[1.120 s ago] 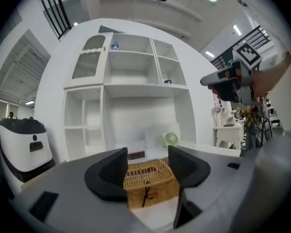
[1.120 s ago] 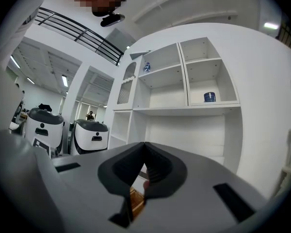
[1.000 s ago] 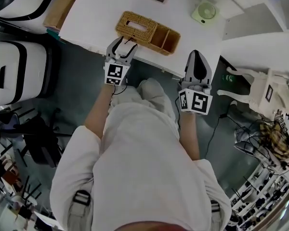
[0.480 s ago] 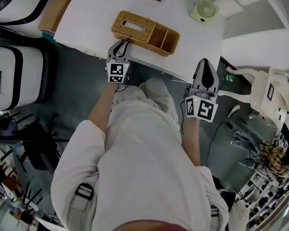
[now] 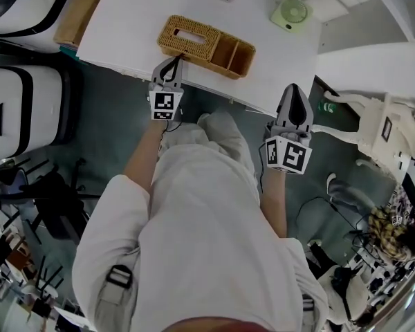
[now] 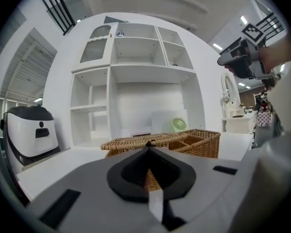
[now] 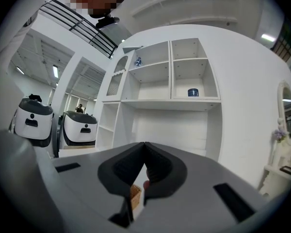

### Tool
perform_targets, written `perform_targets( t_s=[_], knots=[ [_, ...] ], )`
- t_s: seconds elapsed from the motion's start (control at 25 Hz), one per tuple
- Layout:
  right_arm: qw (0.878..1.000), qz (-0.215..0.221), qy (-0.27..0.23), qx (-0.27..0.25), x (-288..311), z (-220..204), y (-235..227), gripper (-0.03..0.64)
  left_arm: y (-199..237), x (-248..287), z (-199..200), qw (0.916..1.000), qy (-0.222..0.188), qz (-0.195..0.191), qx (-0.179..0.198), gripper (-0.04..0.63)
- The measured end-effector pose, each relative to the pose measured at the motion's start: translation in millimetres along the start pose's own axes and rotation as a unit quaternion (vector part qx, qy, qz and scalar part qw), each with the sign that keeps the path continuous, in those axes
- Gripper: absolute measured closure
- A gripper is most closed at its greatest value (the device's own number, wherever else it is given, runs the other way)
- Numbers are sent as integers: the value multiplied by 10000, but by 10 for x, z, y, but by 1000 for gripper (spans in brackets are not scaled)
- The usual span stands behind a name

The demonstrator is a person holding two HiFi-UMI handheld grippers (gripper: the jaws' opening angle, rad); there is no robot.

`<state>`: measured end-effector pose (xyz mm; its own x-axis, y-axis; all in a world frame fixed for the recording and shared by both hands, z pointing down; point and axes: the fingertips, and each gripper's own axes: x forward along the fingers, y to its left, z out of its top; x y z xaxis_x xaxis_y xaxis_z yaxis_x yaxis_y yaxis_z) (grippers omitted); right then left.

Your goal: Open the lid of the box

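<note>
At the box lid, left hand-held gripper points level, jaws just closed together.

A small round pale-green desk fan is sitting on the white tabletop, well ahead of my right gripper. A bulky white-and-black rounded machine is standing off to the left of my left gripper.

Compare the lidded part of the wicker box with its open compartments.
The lidded part is closed over by flat woven wicker with a slot in it; the open compartments have no cover. The lidded part is one wider section at the head view's left; the open compartments are two narrower bins at its right, split by a divider. Both are the same tan wicker, joined together.
</note>
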<state>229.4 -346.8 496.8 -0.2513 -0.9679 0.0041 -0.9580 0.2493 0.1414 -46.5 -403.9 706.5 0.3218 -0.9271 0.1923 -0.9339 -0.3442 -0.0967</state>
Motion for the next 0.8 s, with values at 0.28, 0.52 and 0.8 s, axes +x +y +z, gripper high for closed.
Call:
perform_targets(
  t_s=[0.28,0.52,0.8],
  knots=[
    [9997,176,188,33,105,350,-16,620,62,128,698,9999,-96,19,106,594],
    [9995,254,185,-5,298,684,-209,620,144,550,1193,9996,-133,-32,233,594],
    [9996,159,218,-92,498,787,-451,620,269,1252,1456,9992,-290,-179,204,594]
  ],
)
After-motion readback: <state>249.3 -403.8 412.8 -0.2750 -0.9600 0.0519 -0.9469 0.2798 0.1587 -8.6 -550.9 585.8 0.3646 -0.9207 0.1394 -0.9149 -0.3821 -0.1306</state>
